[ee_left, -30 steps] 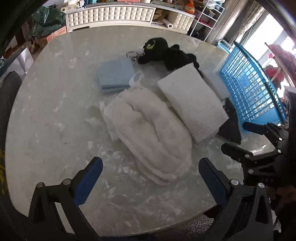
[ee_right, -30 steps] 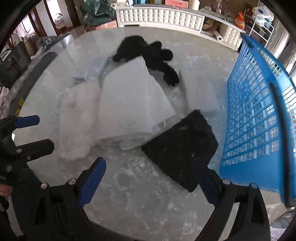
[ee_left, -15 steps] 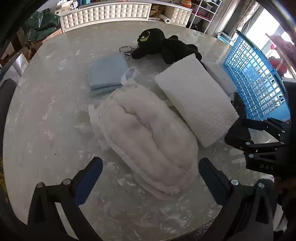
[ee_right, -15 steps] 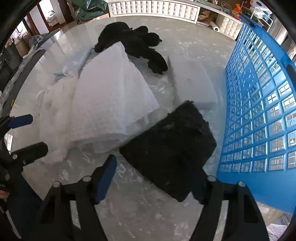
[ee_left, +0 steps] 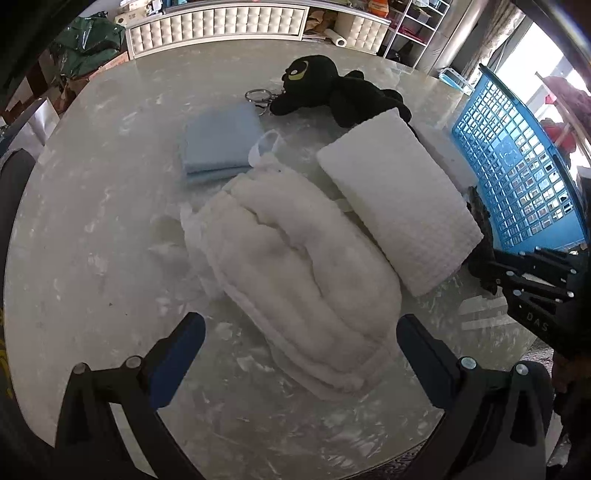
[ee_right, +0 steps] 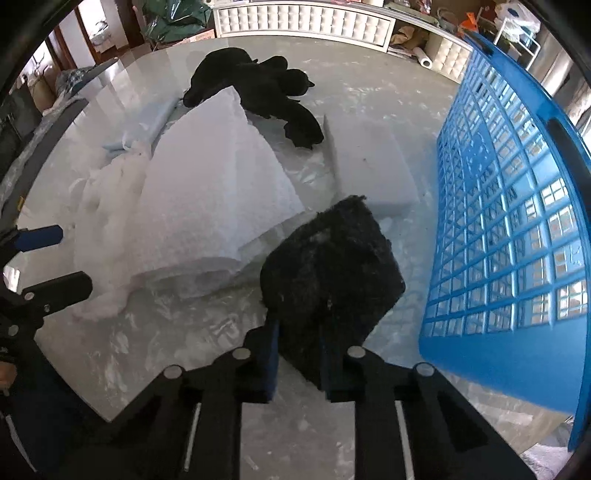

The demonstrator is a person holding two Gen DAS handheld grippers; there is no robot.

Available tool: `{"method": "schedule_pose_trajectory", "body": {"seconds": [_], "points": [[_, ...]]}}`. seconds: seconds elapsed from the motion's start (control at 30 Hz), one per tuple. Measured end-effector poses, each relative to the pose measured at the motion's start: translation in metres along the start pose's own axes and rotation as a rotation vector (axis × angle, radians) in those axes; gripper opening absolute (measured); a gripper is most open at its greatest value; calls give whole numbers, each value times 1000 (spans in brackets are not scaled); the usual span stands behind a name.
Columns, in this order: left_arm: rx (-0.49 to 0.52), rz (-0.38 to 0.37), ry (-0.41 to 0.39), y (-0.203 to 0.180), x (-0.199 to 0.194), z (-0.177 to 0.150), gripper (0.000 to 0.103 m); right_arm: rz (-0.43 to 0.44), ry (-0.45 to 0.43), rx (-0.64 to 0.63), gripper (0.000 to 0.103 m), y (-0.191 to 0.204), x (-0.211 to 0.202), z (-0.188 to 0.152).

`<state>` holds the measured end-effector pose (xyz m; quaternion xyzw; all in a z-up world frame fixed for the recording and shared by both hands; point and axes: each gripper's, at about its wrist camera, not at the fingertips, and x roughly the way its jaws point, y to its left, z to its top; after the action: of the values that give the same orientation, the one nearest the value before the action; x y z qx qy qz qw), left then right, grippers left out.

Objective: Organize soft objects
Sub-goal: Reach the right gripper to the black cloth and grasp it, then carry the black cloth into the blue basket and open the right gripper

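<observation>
My right gripper [ee_right: 297, 354] is shut on the near edge of a black fuzzy cloth [ee_right: 328, 269], which lies beside the blue basket [ee_right: 517, 221]. My left gripper [ee_left: 299, 354] is open, just short of a fluffy white folded towel [ee_left: 295, 266]. A white waffle towel [ee_left: 399, 199] lies to its right and also shows in the right wrist view [ee_right: 214, 192]. A black plush toy [ee_left: 332, 96] and a light blue cloth [ee_left: 218, 144] lie farther back. A grey folded cloth [ee_right: 369, 166] lies by the basket.
A key ring [ee_left: 258, 95] lies by the plush toy's head. The round marble table [ee_left: 92, 221] has bare surface on the left. A white tufted bench [ee_left: 221, 22] and shelves stand beyond the table's far edge.
My right gripper moved forward and closed on the black cloth, bunching it up. My left gripper moved closer to the fluffy white towel and stayed open.
</observation>
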<state>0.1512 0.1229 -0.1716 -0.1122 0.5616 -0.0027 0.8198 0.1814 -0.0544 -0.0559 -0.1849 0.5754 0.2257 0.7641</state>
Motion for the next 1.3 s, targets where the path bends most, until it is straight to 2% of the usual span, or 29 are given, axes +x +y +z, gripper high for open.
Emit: {"method": "schedule_pose_trajectory", "body": {"seconds": [0.33,0.63,0.8,1.0,1.17,1.3], "points": [[0,10,30,-7,20,11,103,54,-32,35,12,-3,-26,2],[0,40,44,-12,30,22,103,85,-99,-13,12,-2,-81,2],[0,45,55,-15,35,29,103,81,-157,-36,12,0,-120,1],[-3,44,87,-16,39,37,103,40,-211,-42,12,-13,-151,19],[13,59,100,-22,46,45,103,-5,-241,-9,12,-41,-159,33],[8,68,106,-26,51,51,103,-30,-233,37,12,-67,-155,38]]}}
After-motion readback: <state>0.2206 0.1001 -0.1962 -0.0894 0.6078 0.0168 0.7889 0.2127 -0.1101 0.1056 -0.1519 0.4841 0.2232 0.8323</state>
